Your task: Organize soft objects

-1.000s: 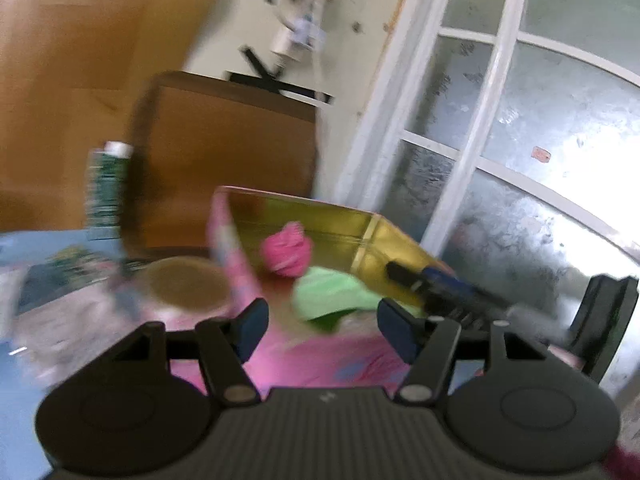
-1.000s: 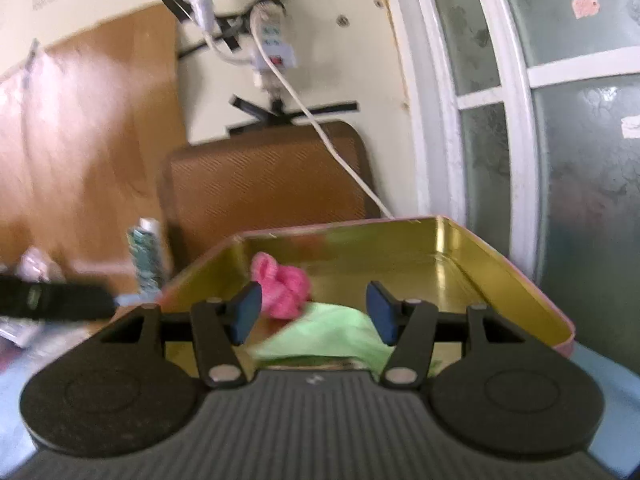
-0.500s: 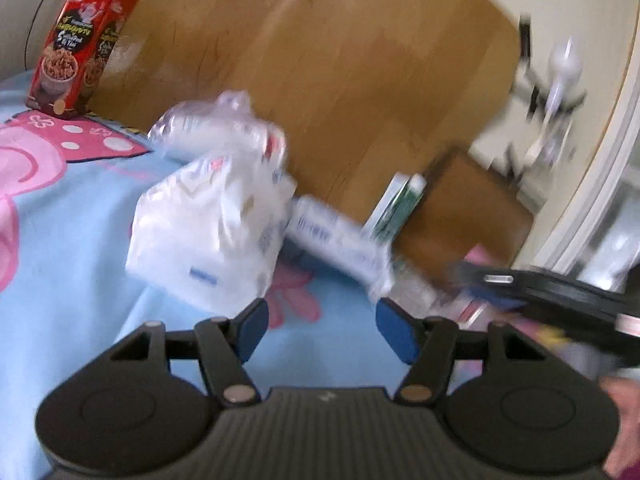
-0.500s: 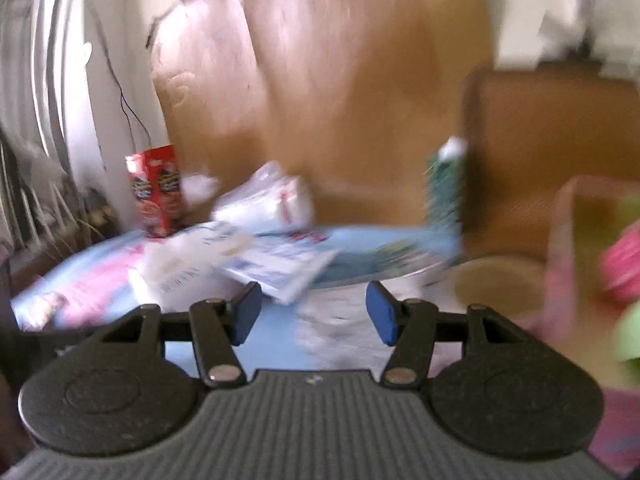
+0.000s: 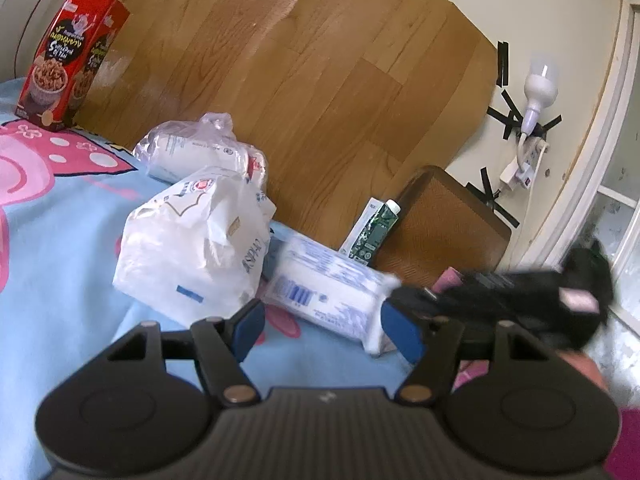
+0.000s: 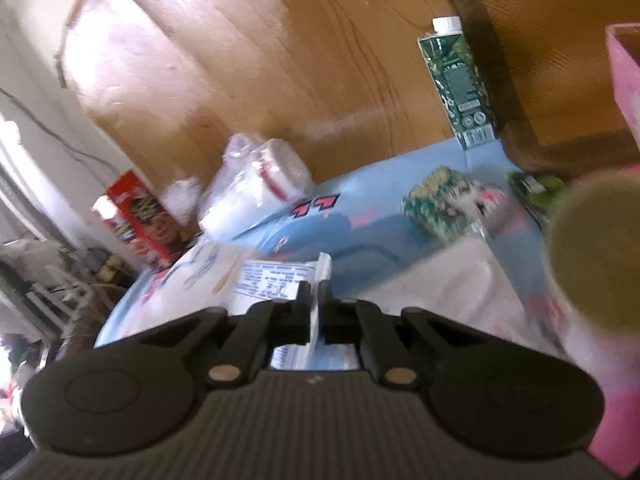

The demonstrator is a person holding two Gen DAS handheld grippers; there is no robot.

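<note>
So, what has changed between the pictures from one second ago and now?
Both grippers swung away from the gold-lined tin toward the packages on the blue cloth. The right gripper, open before, has shut on the end flap of the flat white packet. The left gripper holds nothing, and its jaws are opening. The packages, the red box and the green carton appear not to have moved.

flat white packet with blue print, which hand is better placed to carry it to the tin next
Right. The right gripper has its jaws shut on the end flap of the white packet. The left gripper only hovers near it, jaws opening, holding nothing.
</note>
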